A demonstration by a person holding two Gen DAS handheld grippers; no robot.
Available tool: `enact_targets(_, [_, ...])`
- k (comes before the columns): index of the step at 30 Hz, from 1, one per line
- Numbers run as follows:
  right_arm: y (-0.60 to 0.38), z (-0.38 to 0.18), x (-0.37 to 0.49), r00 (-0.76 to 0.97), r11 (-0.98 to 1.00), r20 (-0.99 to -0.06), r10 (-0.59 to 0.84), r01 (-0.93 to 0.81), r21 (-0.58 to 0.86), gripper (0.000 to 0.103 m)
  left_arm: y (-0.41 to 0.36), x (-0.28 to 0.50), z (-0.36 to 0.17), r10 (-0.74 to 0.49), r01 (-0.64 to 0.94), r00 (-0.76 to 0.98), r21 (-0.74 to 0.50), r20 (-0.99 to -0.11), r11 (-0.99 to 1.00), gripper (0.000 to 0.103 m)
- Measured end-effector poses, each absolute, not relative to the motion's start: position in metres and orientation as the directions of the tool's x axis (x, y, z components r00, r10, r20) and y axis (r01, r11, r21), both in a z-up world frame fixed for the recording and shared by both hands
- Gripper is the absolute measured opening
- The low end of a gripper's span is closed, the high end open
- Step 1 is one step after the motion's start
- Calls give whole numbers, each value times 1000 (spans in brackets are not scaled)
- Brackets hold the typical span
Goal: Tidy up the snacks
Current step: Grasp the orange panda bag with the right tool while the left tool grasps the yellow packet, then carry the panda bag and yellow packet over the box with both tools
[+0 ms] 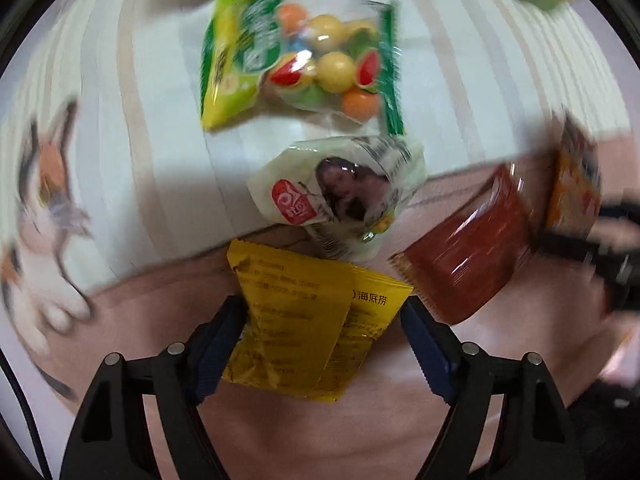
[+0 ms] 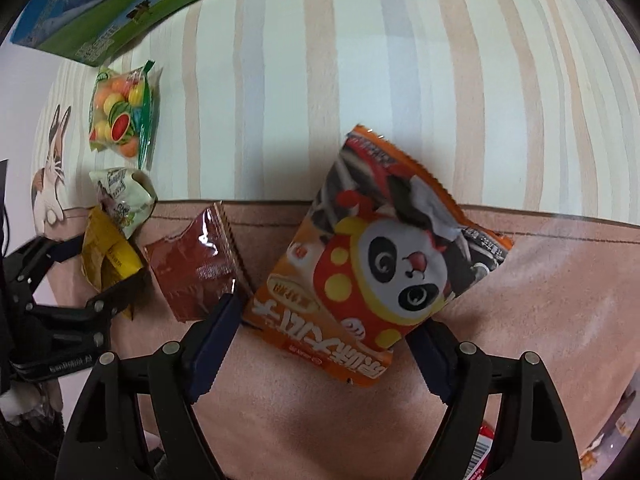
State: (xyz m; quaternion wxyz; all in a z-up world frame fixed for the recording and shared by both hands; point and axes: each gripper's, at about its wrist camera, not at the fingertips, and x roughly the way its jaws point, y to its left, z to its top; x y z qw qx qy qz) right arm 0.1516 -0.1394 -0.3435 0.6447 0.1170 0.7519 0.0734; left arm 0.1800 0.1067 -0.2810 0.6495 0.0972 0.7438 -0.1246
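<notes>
My left gripper (image 1: pixel 320 320) points down, its blue pads pressed on the two sides of a yellow snack packet (image 1: pixel 304 320) that lies on the pink band of the cloth. The right wrist view shows that packet (image 2: pixel 108 256) crumpled between the left gripper's (image 2: pixel 102 266) fingers. My right gripper (image 2: pixel 324 328) is shut on the lower end of an orange panda snack bag (image 2: pixel 380 264). A red-brown packet (image 2: pixel 196 264) lies between the two. Beyond it lie a white dried-fruit packet (image 1: pixel 340 196) and a bag of fruit-coloured candy balls (image 1: pixel 304 60).
A green and blue box (image 2: pixel 100 12) stands along the far edge of the striped cloth (image 2: pixel 400 80). A cat picture (image 2: pixel 52 172) is printed on the cloth at the left. More packets (image 2: pixel 484 452) show at the lower right corner.
</notes>
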Motion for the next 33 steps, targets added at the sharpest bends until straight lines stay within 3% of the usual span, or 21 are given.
enact_targets(4, [-152,-346,118,-113,946,-947,301,161,282,84,144,179,-284,-202,-35,-162,-199,-966,979,79])
enact_targets(7, [-168,-349,115,-94,912,-935,343,271,307,84,161,170,-290,-282,-148,-162,-259,-946,954,79])
enact_targets(10, [-177,-356,117,-75,878,-926,371,353,323,82,163,159,-292,-267,-112,-176,-250,-948,962,79])
enact_targets(12, [-174,-358,121,-85,898,-938,337,327,293,76,160,153,-292,-234,-69,-182,-225,-955,972,79])
enact_targets(14, [-160,-353,126,-95,945,-957,274,214,249,70,154,151,-294,-211,-46,-184,-206,-960,977,79])
enact_targets(19, [-112,-339,113,-115,974,-984,137,-163,155,69,143,144,-297,-166,-8,-175,-167,-970,986,79])
enact_targets(21, [-103,-337,107,-111,971,-988,103,-205,124,71,132,141,-300,-152,3,-170,-155,-974,988,79])
enact_targets(23, [-107,-334,102,-108,977,-984,140,-145,155,78,118,143,-305,-143,9,-166,-147,-976,989,79])
enact_targets(26, [-132,-342,98,-122,969,-962,246,50,241,79,114,139,-304,-144,-21,-123,-143,-982,990,79])
enact_targets(28, [-139,-349,94,-133,959,-954,270,132,253,79,105,148,-298,-116,-31,-100,-113,-988,993,66])
enact_targets(29, [-142,-352,91,-137,950,-949,284,171,260,79,105,145,-296,-105,-40,-87,-101,-991,994,65])
enact_targets(33, [-142,-353,85,-116,952,-957,264,192,240,77,112,135,-291,-114,-80,-69,-109,-991,991,64])
